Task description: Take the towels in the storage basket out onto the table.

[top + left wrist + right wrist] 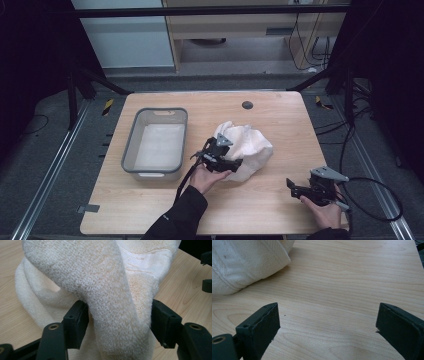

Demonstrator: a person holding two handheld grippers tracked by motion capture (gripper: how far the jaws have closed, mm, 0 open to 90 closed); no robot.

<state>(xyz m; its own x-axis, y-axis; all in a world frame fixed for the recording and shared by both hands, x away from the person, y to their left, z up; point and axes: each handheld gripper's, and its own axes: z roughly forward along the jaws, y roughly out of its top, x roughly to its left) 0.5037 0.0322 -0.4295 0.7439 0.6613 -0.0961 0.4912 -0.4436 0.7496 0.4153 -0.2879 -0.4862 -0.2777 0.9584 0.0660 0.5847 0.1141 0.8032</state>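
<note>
Landmark: the crumpled white terry towel [245, 147] at mid-table.

Right hand [324, 212]: nearest the table's near edge, well to the right of the towel. It grips the right gripper [291, 186] from below, body roughly level, jaws pointing left toward the towel. In the right gripper view the jaws stand wide apart over bare wooden table [352, 285], nothing between them; the towel's hemmed edge [244, 262] lies ahead, to the upper left, apart from the jaws.

Left hand [207, 177]: at the towel's near left side, dark sleeve [182, 217] rising from the near edge, palm cupped under the left gripper [231, 161], which points right into the cloth. In the left gripper view a thick fold of the towel [117, 310] lies between the jaws, which stand partly apart. The left pad meets the fold; I cannot tell whether the right one presses it.

Grey plastic tub [131, 150]: left of the towel and apart from it.
</note>
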